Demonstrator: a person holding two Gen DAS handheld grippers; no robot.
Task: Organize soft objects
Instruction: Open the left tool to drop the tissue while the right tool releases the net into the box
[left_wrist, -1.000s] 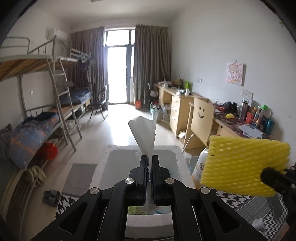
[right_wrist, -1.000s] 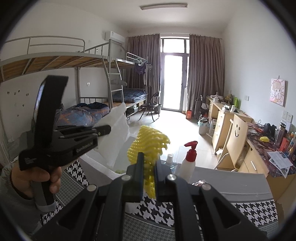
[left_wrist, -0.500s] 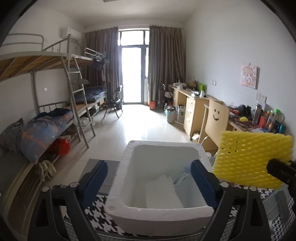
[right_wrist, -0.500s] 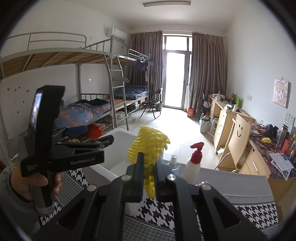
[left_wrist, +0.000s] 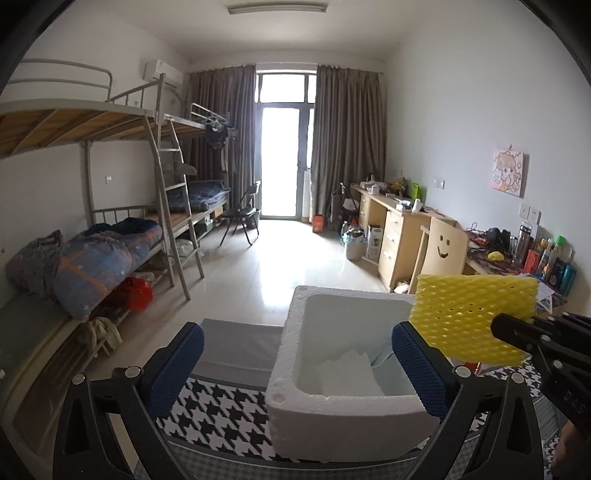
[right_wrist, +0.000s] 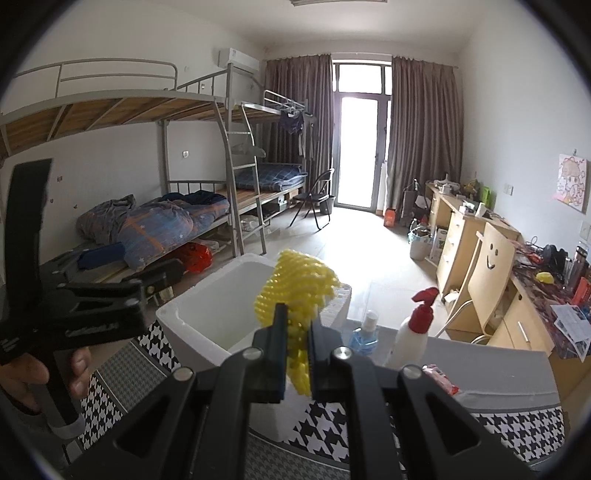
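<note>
Yellow foam net (left_wrist: 474, 317), white foam box (left_wrist: 343, 413), black-and-white houndstooth cloth (left_wrist: 221, 410).

From my seat, the white foam box (left_wrist: 343, 410) hides its near floor behind its own front wall, and the right finger of my left hand-held gripper (left_wrist: 295, 365) covers its right corner. The yellow foam net (right_wrist: 301, 291) masks the box's far rim in the right wrist view. The blue bottle (right_wrist: 364, 334) sits half behind the net. Labels on the far bottles (left_wrist: 550, 258) are too small to read.
</note>
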